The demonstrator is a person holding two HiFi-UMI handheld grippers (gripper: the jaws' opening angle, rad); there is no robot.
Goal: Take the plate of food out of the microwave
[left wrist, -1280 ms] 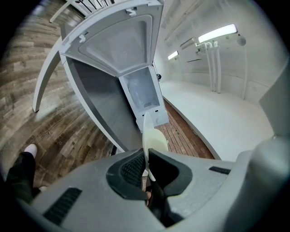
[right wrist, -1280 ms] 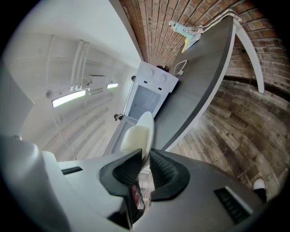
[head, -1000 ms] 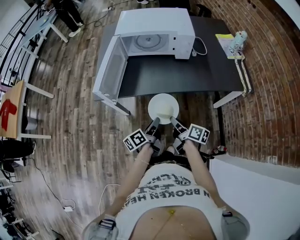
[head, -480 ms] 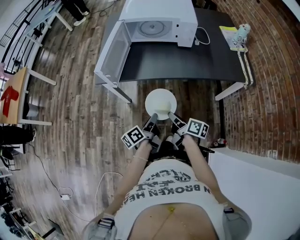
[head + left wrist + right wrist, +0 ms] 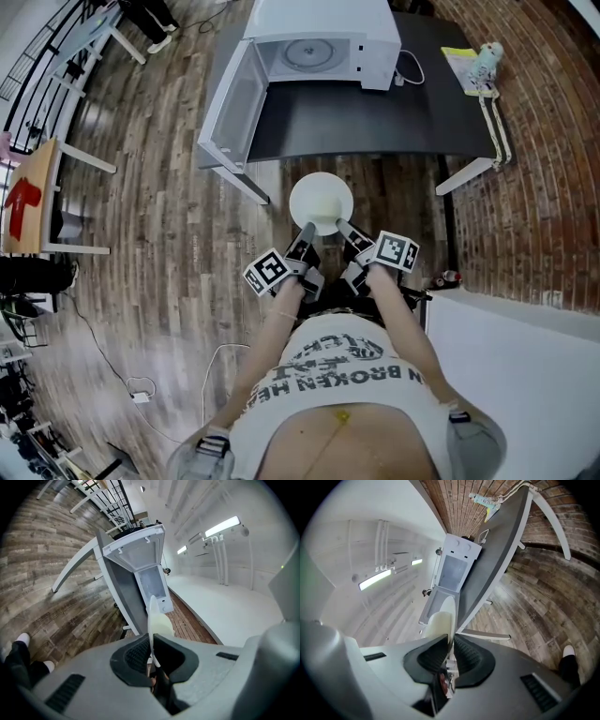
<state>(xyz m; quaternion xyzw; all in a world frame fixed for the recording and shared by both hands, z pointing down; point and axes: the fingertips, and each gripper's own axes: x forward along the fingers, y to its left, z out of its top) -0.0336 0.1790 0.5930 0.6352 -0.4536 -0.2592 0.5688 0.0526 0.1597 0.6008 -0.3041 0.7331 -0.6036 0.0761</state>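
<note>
Wood floor [image 5: 169, 234], dark desk [image 5: 375, 131], white microwave [image 5: 319, 37] with its door open. Plate [image 5: 322, 203] is held level over the floor, before the desk. Its near rim is pinched by left tongs [image 5: 305, 234]; right tongs [image 5: 345, 230] are closing on it. Judged stiff, slick, breakable; contents unclear.
</note>
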